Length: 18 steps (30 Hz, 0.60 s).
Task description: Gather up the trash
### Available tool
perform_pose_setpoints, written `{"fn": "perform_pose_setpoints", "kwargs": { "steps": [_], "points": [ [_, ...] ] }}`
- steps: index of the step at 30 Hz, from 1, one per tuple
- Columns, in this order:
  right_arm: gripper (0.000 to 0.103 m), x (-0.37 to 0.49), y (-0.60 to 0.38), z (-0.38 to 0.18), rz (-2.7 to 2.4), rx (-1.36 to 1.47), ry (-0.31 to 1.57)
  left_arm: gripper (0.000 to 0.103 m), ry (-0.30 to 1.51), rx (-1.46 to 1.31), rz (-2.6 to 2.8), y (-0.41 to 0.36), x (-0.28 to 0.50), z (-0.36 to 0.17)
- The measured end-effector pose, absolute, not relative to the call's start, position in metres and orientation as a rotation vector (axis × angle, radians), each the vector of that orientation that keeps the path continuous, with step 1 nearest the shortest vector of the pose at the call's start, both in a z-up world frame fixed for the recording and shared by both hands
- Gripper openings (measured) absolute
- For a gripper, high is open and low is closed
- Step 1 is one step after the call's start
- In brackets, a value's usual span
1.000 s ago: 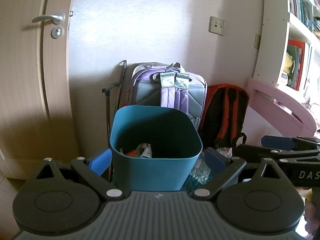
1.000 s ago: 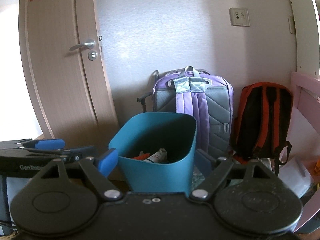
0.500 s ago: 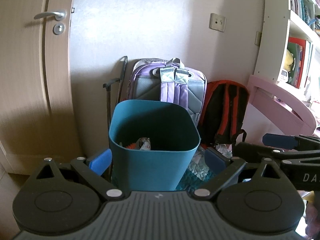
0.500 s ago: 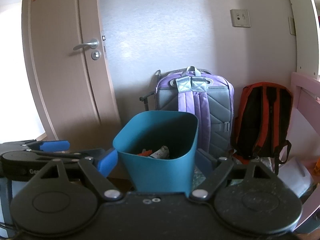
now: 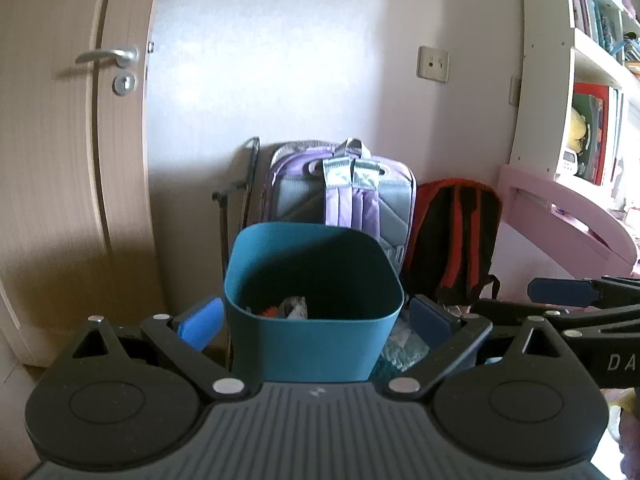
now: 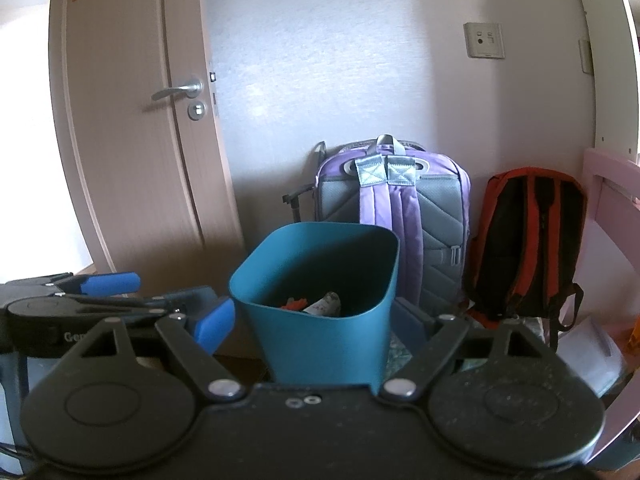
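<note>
A teal trash bin (image 5: 312, 344) stands on the floor in front of me, also in the right wrist view (image 6: 320, 344). Trash lies at its bottom: crumpled pale wrappers (image 5: 294, 307) and an orange scrap (image 6: 294, 303). My left gripper (image 5: 314, 322) is open and empty, its blue fingertips (image 5: 200, 322) either side of the bin's front. My right gripper (image 6: 312, 322) is open and empty, likewise framing the bin. Each gripper shows in the other's view, the right one (image 5: 568, 300) and the left one (image 6: 100, 292).
A purple and grey backpack (image 5: 344, 192) and a black and orange backpack (image 5: 456, 236) lean on the wall behind the bin. A wooden door (image 5: 68, 160) is at left. A pink bed frame (image 5: 568, 208) and white bookshelf (image 5: 580, 80) are at right.
Both grippers have drawn back and risen a little from the bin, which looks slightly smaller and lower. Both stay open and empty.
</note>
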State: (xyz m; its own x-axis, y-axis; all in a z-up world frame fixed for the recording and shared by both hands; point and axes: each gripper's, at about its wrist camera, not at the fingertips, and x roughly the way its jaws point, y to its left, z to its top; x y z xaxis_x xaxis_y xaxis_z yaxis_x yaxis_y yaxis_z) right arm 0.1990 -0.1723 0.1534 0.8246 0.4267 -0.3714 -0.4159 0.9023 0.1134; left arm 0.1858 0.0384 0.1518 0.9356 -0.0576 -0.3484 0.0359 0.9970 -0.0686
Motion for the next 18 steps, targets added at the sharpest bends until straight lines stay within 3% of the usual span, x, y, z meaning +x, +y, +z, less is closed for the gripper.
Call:
{"fn": "perform_pose_setpoints", "kwargs": {
  "steps": [18],
  "points": [
    [0.085, 0.199, -0.173, 0.15, 0.442, 0.042, 0.409, 0.1, 0.401, -0.098, -0.047, 0.04, 0.194, 0.141]
  ]
}}
